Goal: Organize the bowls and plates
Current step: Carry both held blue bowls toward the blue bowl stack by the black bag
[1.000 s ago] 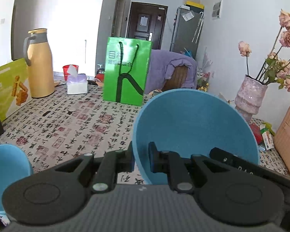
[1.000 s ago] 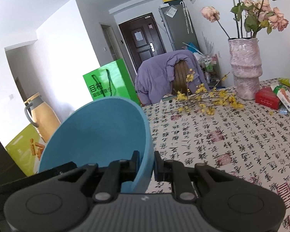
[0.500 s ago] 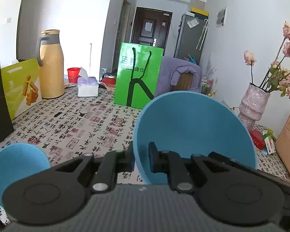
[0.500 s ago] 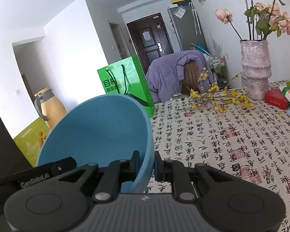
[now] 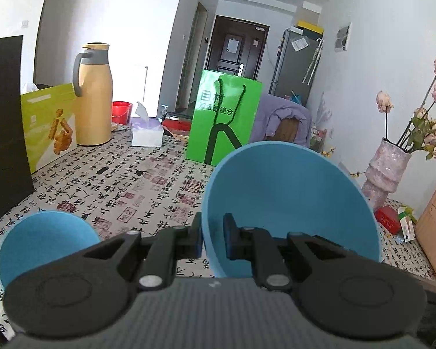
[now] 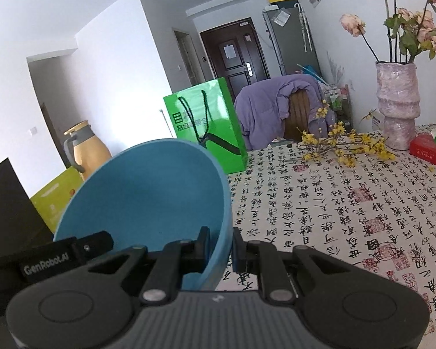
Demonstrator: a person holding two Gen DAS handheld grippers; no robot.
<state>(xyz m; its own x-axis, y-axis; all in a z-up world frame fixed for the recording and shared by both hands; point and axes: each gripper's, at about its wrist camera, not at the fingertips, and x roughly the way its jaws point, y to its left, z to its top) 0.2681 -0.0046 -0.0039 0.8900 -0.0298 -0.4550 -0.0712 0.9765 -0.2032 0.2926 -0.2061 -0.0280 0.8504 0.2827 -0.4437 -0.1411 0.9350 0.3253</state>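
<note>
Blue bowl (image 5: pixel 290 197) rim betw. L gripper (image 5: pixel 212 237) pads, prob. lifted

On the bench's calligraphy-print cloth (image 5: pixel 125 192): tall tan thermos jug (image 5: pixel 94 96), white tissue box (image 5: pixel 146 133), upright glossy green paper bag (image 5: pixel 225 119), rough pink ceramic vase (image 6: pixel 398 104) of faded roses. Beyond, purple jacket (image 6: pixel 264 107) draped over chair.
</note>
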